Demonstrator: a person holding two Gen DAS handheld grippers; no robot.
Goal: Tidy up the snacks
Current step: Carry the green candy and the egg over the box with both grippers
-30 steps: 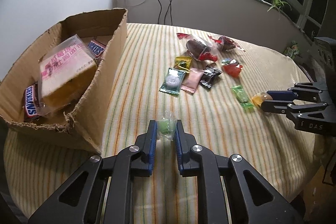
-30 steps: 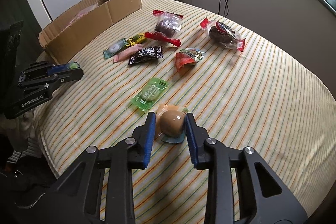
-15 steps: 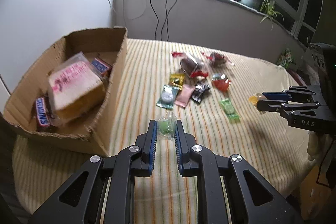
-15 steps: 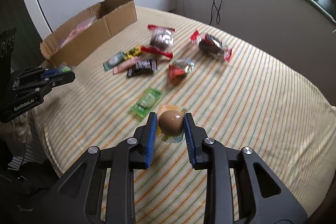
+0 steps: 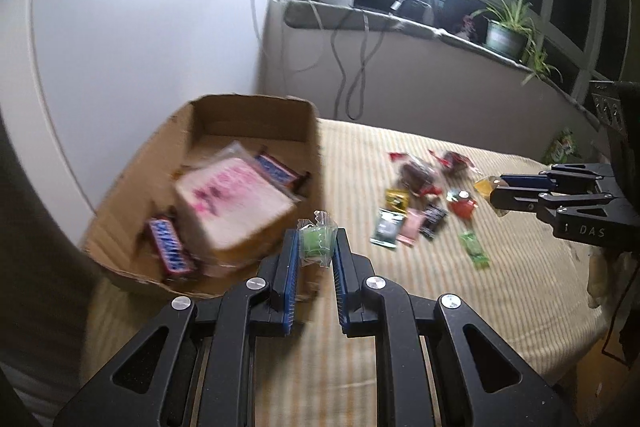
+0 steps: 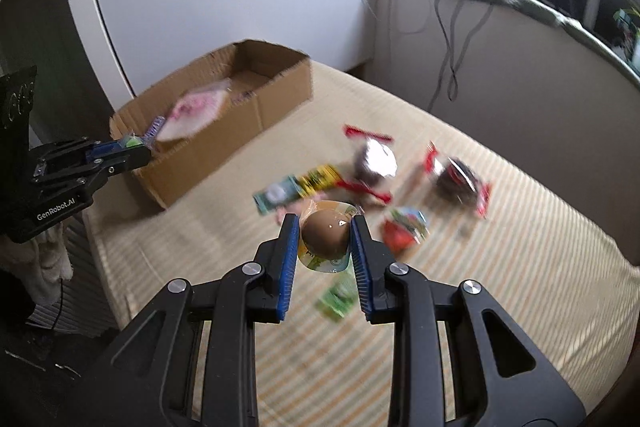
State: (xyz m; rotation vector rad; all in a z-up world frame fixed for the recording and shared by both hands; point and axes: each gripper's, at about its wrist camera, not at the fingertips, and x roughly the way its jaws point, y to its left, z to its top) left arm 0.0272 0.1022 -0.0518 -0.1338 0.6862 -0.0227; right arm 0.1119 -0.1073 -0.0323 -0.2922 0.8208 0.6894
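Finding the left gripper (image 5: 316, 253) clenched on a green wrapped candy (image 5: 317, 242), we judge it nearer the cardboard box (image 5: 256, 115), just ahead-left, than the right gripper (image 6: 325, 241), grasping a packaged brown egg (image 6: 324, 235).

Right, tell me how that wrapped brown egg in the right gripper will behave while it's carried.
The wrapped brown egg looks round and glossy, so it could slip or rotate between the right gripper's pads. Its loose plastic wrapper probably flexes rather than bracing it. Set down on the striped tablecloth, it seems apt to roll.
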